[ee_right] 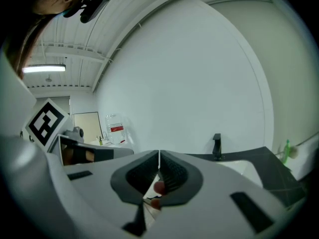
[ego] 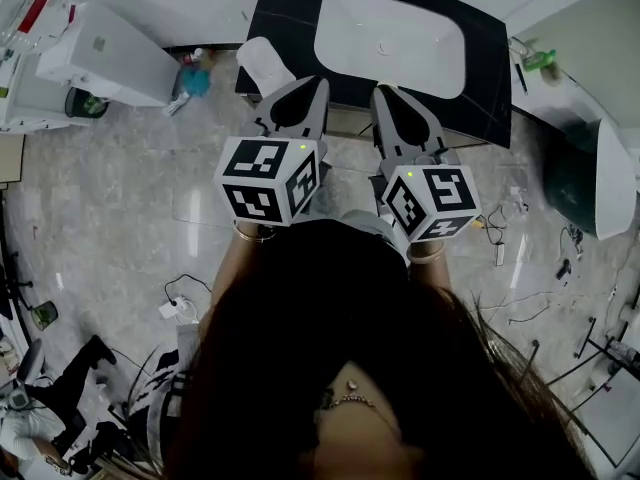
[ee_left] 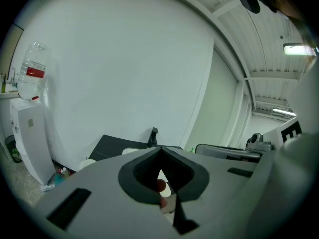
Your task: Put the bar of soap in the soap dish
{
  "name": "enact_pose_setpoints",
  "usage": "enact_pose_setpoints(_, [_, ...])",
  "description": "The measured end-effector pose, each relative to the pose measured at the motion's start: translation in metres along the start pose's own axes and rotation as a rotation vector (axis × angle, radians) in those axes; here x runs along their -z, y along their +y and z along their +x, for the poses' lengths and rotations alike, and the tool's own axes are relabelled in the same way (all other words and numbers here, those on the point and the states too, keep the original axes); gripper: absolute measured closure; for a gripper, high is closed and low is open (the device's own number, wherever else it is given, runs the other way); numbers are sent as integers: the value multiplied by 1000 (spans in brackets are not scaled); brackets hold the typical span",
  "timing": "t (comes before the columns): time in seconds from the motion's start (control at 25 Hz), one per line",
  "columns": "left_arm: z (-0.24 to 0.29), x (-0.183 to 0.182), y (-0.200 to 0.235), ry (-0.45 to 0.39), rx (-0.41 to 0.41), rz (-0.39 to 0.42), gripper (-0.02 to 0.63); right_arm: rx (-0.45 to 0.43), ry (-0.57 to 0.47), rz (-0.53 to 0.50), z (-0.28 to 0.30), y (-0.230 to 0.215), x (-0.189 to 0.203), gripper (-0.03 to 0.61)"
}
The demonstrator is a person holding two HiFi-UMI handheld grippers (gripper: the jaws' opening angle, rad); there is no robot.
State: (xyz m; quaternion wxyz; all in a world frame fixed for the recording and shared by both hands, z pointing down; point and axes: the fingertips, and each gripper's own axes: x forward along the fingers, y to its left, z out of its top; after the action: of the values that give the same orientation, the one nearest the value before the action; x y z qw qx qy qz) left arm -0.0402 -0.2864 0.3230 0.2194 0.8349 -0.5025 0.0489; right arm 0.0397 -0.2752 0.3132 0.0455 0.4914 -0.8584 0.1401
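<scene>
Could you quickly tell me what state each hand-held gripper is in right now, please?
Left hand-held gripper: closed, empty.
Right hand-held gripper: closed, empty.

A white basin (ego: 390, 30) sits in a black tabletop (ego: 285, 8), a black tap (ee_right: 217, 146) behind it. Loose cables (ego: 176, 306) lie across the marble floor (ego: 120, 188).

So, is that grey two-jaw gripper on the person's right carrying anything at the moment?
No: in the right gripper view the right gripper has its jaws closed tip to tip, with nothing clamped between them.
</scene>
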Motion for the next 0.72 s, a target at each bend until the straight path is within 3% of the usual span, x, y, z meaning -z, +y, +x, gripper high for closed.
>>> enact_pose_setpoints(0.24, [19,-9,21,25,25,-18,619,41,38,11,24,-6,-4,560])
enact_pose_setpoints(0.72, [56,-9,44,59,-20,-40,619,120,125,64,61,-78,18,560])
